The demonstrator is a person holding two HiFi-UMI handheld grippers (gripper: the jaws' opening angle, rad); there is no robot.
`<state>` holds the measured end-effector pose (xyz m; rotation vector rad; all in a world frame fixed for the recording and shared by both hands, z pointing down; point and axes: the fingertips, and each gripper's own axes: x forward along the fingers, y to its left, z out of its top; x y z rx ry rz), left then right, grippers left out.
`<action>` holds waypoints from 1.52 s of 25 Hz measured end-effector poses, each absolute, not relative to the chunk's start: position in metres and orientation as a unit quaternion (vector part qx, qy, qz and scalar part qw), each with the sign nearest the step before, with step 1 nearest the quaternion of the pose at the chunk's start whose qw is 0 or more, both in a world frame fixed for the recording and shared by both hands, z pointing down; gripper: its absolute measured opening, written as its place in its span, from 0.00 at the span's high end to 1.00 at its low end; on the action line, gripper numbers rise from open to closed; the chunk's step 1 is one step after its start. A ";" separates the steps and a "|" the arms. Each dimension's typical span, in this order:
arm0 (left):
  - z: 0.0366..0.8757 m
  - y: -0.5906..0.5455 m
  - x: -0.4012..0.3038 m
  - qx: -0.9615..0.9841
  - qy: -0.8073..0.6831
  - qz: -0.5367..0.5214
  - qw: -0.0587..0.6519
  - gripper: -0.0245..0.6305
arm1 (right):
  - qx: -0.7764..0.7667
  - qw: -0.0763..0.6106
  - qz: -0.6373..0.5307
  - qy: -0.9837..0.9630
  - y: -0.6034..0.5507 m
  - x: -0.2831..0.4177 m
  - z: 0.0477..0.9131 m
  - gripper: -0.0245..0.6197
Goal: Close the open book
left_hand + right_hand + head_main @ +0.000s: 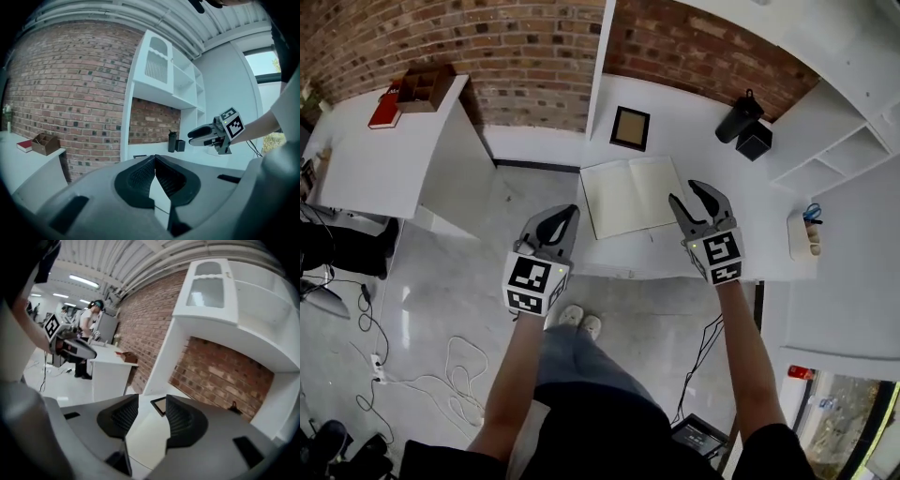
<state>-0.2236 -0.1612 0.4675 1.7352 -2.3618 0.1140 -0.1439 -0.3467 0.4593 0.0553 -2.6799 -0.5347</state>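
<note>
An open book (633,195) with blank cream pages lies flat on the white desk (694,122), near its front edge. My right gripper (683,190) hovers over the book's right page, jaws apart with nothing between them. In the right gripper view (152,399) the pale page (145,432) shows through the gap. My left gripper (570,212) hangs just off the desk's front left corner, beside the book's left edge, shut and empty. In the left gripper view (154,157) its tips meet in a point.
A small framed picture (630,128) lies behind the book. At the back right stand a black bottle (738,119) and a black box (755,141). A white holder with scissors (804,234) sits at right. A second desk at left carries a red book (384,108) and a brown box (425,86).
</note>
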 end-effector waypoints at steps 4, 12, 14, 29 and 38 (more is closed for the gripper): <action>0.479 -0.146 -0.234 0.571 -0.812 0.040 0.118 0.95 | -0.083 0.258 -0.296 -0.916 -0.311 -0.172 0.493 0.69; 0.494 -0.123 -0.246 0.549 -0.823 0.044 0.137 0.95 | -0.210 0.350 -0.393 -0.824 -0.274 -0.166 0.587 0.69; 0.498 -0.120 -0.248 0.545 -0.825 0.046 0.141 0.95 | -0.230 0.362 -0.407 -0.806 -0.268 -0.162 0.606 0.69; 0.517 -0.098 -0.248 0.520 -0.836 0.056 0.167 0.95 | -0.269 0.399 -0.530 -0.698 -0.262 -0.157 0.677 0.69; 0.518 -0.088 -0.253 0.508 -0.843 0.056 0.169 0.95 | -0.254 0.387 -0.566 -0.682 -0.260 -0.158 0.682 0.75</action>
